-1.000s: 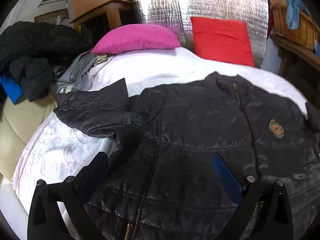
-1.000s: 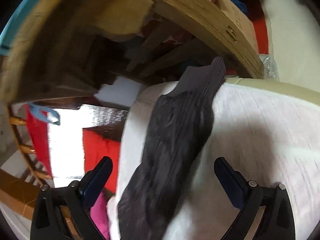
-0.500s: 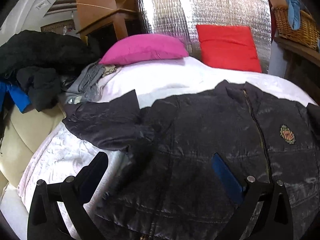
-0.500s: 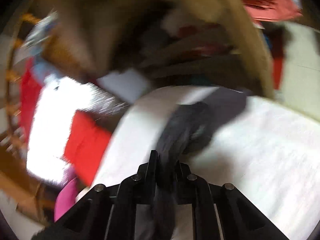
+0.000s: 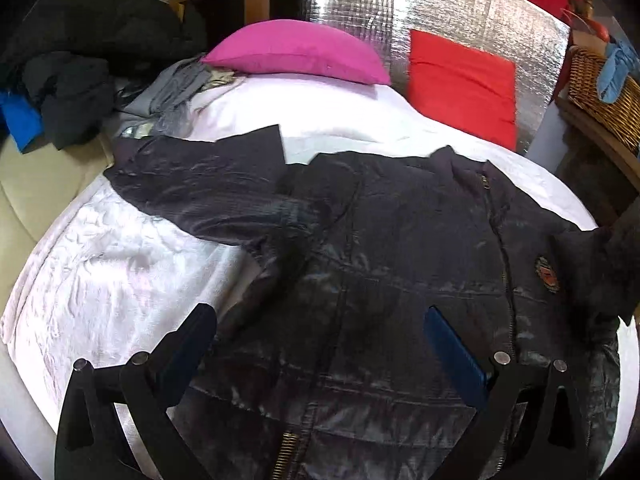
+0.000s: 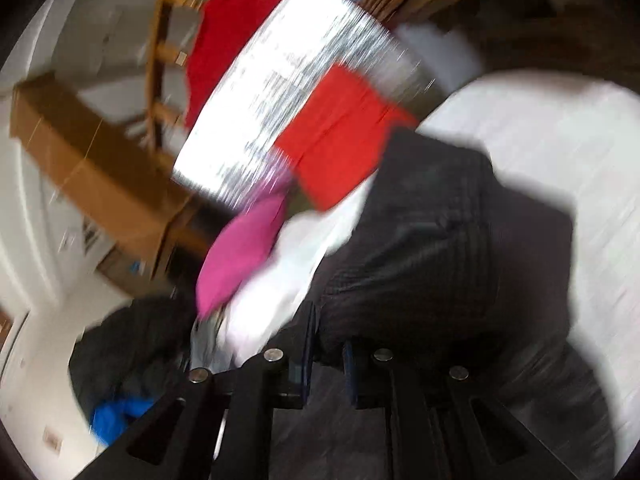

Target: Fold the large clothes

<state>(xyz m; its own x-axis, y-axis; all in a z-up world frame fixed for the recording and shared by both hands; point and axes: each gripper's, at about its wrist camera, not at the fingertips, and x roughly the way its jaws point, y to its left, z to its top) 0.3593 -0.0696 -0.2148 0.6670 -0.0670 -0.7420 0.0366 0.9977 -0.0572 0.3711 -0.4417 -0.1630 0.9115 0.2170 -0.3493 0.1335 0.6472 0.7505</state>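
Jacket (image 5: 400, 264), dark and quilted, lies front-up on the white bed cover (image 5: 120, 280), zip closed, collar toward the pink pillow (image 5: 296, 50) and red cushion (image 5: 460, 84). 1 sleeve (image 5: 200, 184) is spread flat toward the pile of dark clothes at the bed's edge.

Right gripper (image 6: 326, 354) is clenched on a bunch of dark fabric, judged to be the other sleeve (image 6: 436, 248), which rises from the bed cover and drapes toward the jacket body. The right wrist view is smeared by motion, so the exact grip point on the cloth cannot be read.

Left gripper (image 5: 320, 344) is released, jaws wide, hovering above the lower front panel without touching it.

Step in hand, as judged: fold the gripped sleeve across the chest.
1. Carry the sleeve over the zip line and lay it flat across the front, cuff pointing toward the opposite shoulder.
2. Keep the fabric taut enough to avoid a bunched ridge at the shoulder seam.
3. Press the left gripper on the body panel if the slick shell starts to slide.
4. Release only once the sleeve rests flat.
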